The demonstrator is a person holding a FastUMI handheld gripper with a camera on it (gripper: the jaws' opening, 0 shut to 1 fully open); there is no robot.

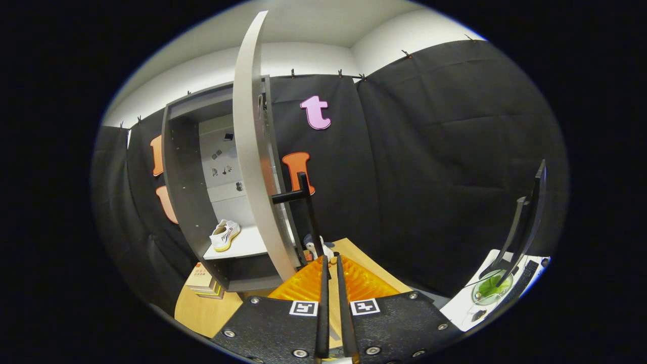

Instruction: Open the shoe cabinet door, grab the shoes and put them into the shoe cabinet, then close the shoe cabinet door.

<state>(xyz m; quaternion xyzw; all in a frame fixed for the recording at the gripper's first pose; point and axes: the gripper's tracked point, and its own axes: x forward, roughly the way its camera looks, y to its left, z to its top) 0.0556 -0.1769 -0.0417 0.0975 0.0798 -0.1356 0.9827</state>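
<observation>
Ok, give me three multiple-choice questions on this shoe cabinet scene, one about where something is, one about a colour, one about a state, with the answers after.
1. Where is the shoe?
A. On the shelf inside the shoe cabinet
B. Between the gripper's fingers
C. On top of the cabinet

2. What colour is the door handle?
A. White
B. Black
C. Orange

3. How is the cabinet door?
A. Fully closed
B. Taken off and lying flat
C. Swung open

Answers:
1. A, the shoe lies on the white shelf of the shoe cabinet, well beyond the gripper.
2. B, the bar standing off the door's edge is black.
3. C, the door stands edge-on and the cabinet's inside shows past it; the gripper's fingers are nearly together just short of the handle, with nothing seen between them.
</observation>
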